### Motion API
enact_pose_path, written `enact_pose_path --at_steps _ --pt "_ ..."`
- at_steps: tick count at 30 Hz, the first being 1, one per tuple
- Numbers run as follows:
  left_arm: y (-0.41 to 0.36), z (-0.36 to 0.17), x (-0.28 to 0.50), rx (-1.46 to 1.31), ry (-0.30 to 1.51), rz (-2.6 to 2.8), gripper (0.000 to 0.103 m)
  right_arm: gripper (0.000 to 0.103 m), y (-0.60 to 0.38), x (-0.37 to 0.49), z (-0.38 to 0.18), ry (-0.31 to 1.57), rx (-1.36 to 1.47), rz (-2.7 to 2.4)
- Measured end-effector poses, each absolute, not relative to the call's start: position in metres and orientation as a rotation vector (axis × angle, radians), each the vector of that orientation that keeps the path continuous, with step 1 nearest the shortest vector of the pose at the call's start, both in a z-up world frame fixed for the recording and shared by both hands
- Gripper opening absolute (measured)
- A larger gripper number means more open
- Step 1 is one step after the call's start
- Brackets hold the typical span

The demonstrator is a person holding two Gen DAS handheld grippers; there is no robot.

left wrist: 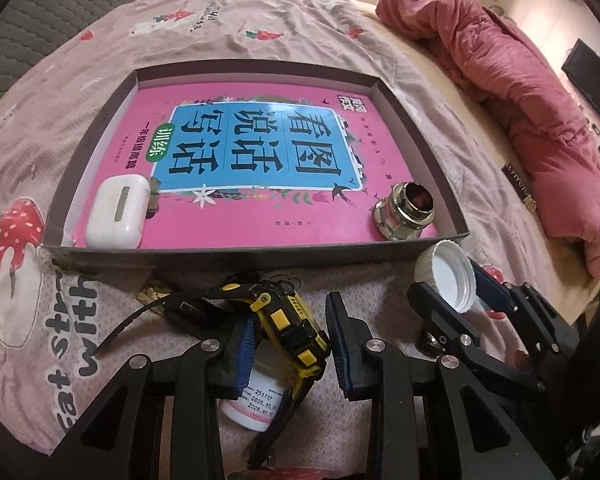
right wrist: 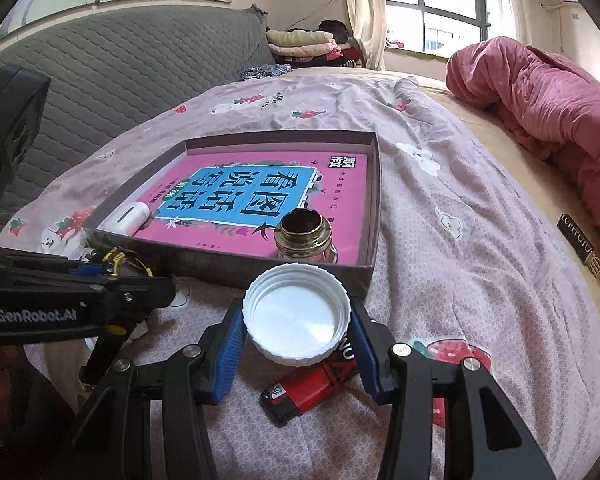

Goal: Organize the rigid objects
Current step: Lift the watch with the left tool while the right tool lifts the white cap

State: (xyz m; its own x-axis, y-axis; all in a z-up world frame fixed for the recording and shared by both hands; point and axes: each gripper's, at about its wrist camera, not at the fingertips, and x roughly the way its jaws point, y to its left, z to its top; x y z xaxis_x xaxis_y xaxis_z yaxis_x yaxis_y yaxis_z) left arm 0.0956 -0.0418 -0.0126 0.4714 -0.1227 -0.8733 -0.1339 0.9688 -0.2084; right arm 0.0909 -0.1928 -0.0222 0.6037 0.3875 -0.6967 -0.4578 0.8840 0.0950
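Watch (left wrist: 288, 320) seemingly pinched within left hand-held gripper (left wrist: 290, 344), below box (left wrist: 236, 255).

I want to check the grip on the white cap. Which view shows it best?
The right wrist view: the white cap sits centred between the right gripper's blue pads, open side up. The left wrist view shows the cap only obliquely at its right side.

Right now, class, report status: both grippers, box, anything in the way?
Right gripper shut on white cap. Left gripper around yellow watch. Box ahead, path clear.

Black gripper (right wrist: 296, 354), blue pads (right wrist: 228, 356), silver screws
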Motion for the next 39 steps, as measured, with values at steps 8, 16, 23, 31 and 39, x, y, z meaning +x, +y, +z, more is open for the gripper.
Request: enact_pose_path --at_steps 8,16,23,31,39 --pt "-0.032 -0.008 0.087 -0.301 1.075 -0.023 0.027 0.049 -0.193 0.090 -0.022 0.782 -0.088 0.497" --pt "-0.014 0.002 0.085 -0.431 1.069 -0.025 0.018 0.050 -0.194 0.090 -0.021 0.775 -0.083 0.499" --pt "0.008 0.015 0.080 -0.519 1.036 -0.009 0.017 0.050 -0.193 0.087 -0.018 0.761 -0.088 0.499" --pt "0.023 0.032 0.073 -0.537 0.995 -0.006 0.017 0.050 -0.189 0.077 -0.009 0.727 -0.093 0.514" --pt "0.023 0.037 0.068 -0.496 0.978 -0.005 0.017 0.050 -0.182 0.071 -0.004 0.717 -0.113 0.527"
